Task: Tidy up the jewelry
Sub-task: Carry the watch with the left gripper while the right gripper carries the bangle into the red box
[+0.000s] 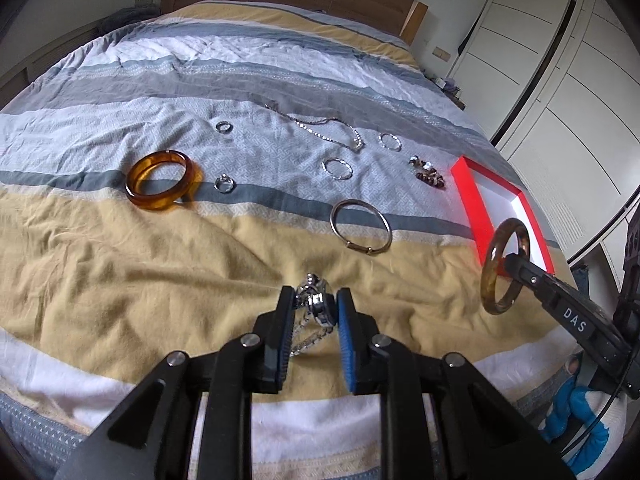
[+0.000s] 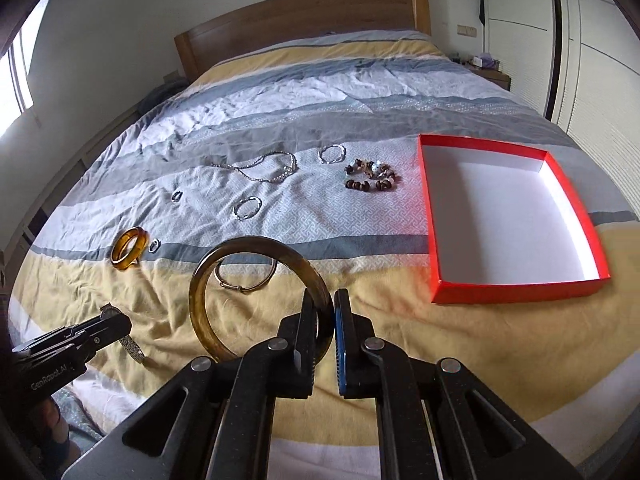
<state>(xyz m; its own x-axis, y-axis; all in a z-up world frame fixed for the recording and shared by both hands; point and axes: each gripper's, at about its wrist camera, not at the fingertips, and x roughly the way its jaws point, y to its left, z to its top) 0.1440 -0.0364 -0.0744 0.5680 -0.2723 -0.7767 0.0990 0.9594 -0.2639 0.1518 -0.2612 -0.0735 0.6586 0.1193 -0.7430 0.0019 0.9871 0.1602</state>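
Note:
My left gripper is shut on a silver watch, its metal band hanging between the fingers just above the bedspread. It also shows in the right wrist view. My right gripper is shut on a brown translucent bangle, held upright above the bed; it also shows in the left wrist view. A red box with a white inside lies open at the right, with nothing visible in it. On the bed lie an amber bangle, a thin metal bangle and a bead bracelet.
A silver necklace, two silver rings and two thin silver bracelets lie spread over the striped bedspread. A wooden headboard stands at the far end. White wardrobe doors line the right side.

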